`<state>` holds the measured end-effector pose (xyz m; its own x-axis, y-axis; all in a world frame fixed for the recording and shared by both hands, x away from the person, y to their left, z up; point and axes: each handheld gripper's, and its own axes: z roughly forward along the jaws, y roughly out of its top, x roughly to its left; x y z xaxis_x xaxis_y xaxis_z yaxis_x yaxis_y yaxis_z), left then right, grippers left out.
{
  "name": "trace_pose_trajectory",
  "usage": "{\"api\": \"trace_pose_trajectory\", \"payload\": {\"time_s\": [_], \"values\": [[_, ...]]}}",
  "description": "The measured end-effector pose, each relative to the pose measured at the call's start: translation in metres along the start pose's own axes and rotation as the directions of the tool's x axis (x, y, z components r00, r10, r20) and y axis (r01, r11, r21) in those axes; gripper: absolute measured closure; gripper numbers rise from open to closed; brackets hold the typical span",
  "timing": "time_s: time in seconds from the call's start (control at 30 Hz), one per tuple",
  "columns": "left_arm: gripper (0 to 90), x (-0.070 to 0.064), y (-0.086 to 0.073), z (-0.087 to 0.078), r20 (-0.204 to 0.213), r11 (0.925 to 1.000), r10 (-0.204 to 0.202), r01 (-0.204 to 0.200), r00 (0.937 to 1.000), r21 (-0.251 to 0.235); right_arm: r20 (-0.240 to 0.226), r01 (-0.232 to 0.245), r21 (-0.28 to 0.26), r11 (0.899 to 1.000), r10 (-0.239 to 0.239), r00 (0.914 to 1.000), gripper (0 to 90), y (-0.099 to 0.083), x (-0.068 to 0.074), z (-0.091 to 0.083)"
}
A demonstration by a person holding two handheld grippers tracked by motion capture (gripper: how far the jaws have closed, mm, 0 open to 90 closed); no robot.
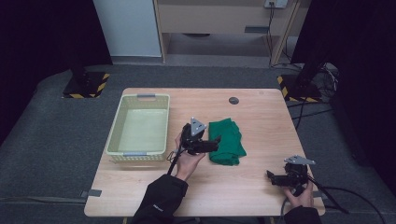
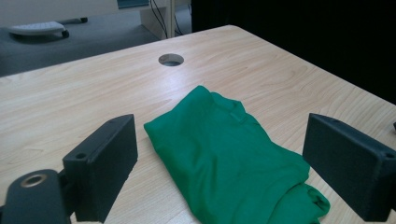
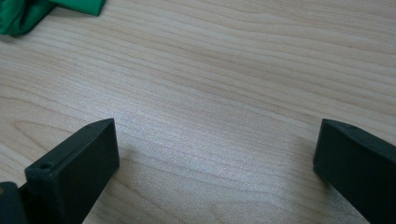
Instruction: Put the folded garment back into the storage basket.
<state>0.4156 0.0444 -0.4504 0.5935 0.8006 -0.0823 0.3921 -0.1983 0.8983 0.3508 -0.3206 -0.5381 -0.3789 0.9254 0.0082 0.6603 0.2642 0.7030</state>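
One green cloth, folded into a rough bundle, lies near the middle of the wooden surface, a little toward the person's side. Left gripper hovers right at its near-left edge, jaws spread wide and gripping nothing; in the left gripper view the cloth sits squarely between the two black jaws (creases and a collar-like fold show on top). Just left of that hand stands a pale yellow basket, well apart from the cloth. Behind the cloth, a round grommet hole sits in the surface. Down at the near right corner, the right gripper rests low over bare wood, jaws parted and holding nothing, with a scrap of the cloth off at the edge.
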Motion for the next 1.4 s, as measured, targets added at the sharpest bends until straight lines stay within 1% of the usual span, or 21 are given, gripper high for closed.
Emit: {"api": "trace_pose_trajectory", "payload": {"time_s": [0.17, 0.4, 0.6, 0.73, 0.97, 1.1, 1.23, 1.33, 1.4], "values": [[9.3, 0.001, -0.005, 0.009, 0.002, 0.9998, -0.012, 0.012, 0.9999, 0.017, 0.0, 0.0, 0.0, 1.0, 0.0, 1.0, 0.2, 0.0, 0.0, 0.0], [9.4, 0.0, -0.008, 0.018, 0.003, 0.9994, -0.025, 0.025, 0.9997, 0.025, 0.0, 0.0, 0.0, 1.0, 0.0, 1.0, 0.2, 0.0, 0.0, 0.0], [9.1, -0.002, -0.013, 0.027, -0.002, 0.9986, -0.029, 0.029, 0.9996, 0.043, 0.0, 0.0, 0.0, 1.0, 0.0, 1.0, 0.2, 0.0, 0.0, 0.0], [9.1, -0.002, -0.015, 0.032, -0.007, 0.9982, -0.046, 0.046, 0.9989, 0.039, 0.0, 0.0, 0.0, 1.0, 0.0, 1.0, 0.2, 0.0, 0.0, 0.0], [9.1, 0.001, -0.018, 0.039, -0.015, 0.9968, -0.06, 0.061, 0.9981, 0.052, 0.0, 0.002, -0.001, 1.0, -0.002, 1.0, 0.2, 0.0, 0.0, 0.0], [9.1, 0.001, -0.021, 0.043, -0.015, 0.9961, -0.062, 0.063, 0.998, 0.062, 0.0, 0.001, -0.001, 1.0, -0.001, 1.0, 0.2, 0.0, 0.0, 0.0], [9.2, 0.0, -0.022, 0.048, -0.003, 0.9944, -0.085, 0.085, 0.9964, 0.062, 0.0, 0.001, -0.001, 1.0, -0.001, 1.0, 0.2, 0.0, 0.0, 0.0], [9.4, -0.002, -0.024, 0.051, -0.002, 0.9942, -0.084, 0.084, 0.9965, 0.068, 0.0, 0.0, 0.0, 1.0, 0.0, 1.0, 0.2, 0.0, 0.0, 0.0], [9.4, -0.002, -0.025, 0.054, 0.004, 0.993, -0.094, 0.094, 0.9955, 0.072, 0.0, 0.0, 0.0, 1.0, 0.0, 1.0, 0.2, 0.0, 0.0, 0.0]]}}
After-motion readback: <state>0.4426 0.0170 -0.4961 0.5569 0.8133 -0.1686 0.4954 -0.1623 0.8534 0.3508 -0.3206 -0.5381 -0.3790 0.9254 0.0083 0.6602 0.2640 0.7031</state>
